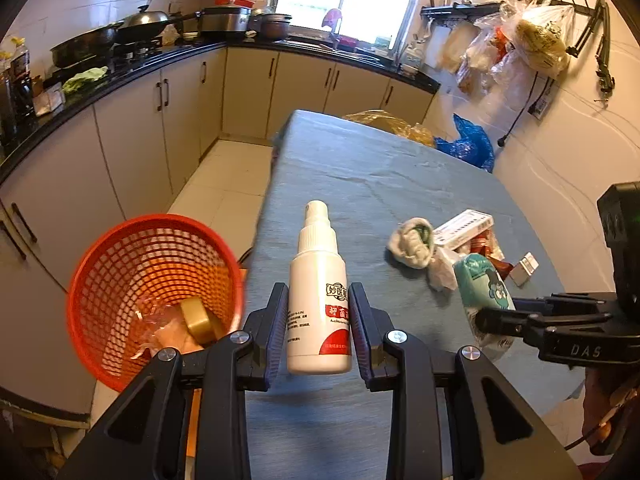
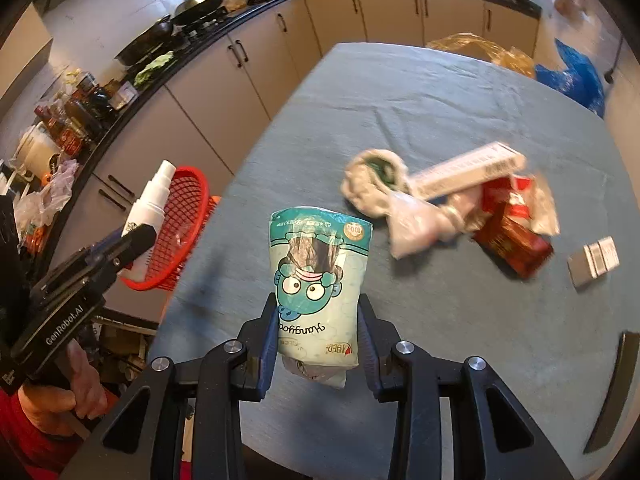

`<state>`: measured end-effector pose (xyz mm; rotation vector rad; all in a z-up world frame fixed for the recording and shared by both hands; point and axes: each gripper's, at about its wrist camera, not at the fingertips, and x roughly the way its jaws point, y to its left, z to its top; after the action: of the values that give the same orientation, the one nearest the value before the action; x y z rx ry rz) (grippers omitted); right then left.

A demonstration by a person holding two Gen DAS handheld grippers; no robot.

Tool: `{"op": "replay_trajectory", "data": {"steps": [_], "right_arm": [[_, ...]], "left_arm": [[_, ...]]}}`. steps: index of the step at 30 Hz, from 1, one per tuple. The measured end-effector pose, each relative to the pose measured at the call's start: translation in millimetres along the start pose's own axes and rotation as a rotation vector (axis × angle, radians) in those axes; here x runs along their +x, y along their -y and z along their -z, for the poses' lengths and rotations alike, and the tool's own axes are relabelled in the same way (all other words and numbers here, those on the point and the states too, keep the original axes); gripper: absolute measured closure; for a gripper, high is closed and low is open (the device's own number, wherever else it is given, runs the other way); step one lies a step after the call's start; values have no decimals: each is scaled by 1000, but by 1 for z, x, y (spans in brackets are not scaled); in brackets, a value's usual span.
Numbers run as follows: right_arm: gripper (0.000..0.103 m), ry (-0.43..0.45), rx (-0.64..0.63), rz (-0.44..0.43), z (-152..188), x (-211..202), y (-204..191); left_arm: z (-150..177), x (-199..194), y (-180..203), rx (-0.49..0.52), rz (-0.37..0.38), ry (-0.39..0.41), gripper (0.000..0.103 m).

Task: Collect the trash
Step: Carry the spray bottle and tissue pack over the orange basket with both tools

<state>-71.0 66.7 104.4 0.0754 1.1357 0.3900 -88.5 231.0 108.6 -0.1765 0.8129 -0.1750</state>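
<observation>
My left gripper (image 1: 319, 308) is shut on a white spray bottle (image 1: 318, 292) and holds it above the table's left edge, just right of the red mesh basket (image 1: 152, 292). The bottle also shows in the right wrist view (image 2: 150, 204). My right gripper (image 2: 318, 320) is shut on a teal cartoon tissue pack (image 2: 318, 280), held above the table; the pack also shows in the left wrist view (image 1: 482, 288). More trash lies on the table: a crumpled grey-green wad (image 2: 374, 180), a long white box (image 2: 468, 170), a red packet (image 2: 512, 232) and a small grey box (image 2: 594, 260).
The table has a blue-grey cloth (image 1: 360, 168). The basket stands on the floor left of it and holds a tape roll (image 1: 196, 316) and wrappers. Yellow (image 1: 392, 122) and blue (image 1: 468, 144) plastic bags lie at the far end. Kitchen cabinets (image 1: 132, 140) line the left.
</observation>
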Motion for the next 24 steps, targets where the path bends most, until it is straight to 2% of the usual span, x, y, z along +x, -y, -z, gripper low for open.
{"op": "replay_trajectory", "data": {"steps": [19,24], "right_arm": [[64,-21,-163,-133,-37,43,-106],[64,-47,-188,-139,-41,52,-124]], "left_arm": [[-1,-21,-103,-85,-143,24,74],[1,-20,-115,-114,-155,-5,74]]}}
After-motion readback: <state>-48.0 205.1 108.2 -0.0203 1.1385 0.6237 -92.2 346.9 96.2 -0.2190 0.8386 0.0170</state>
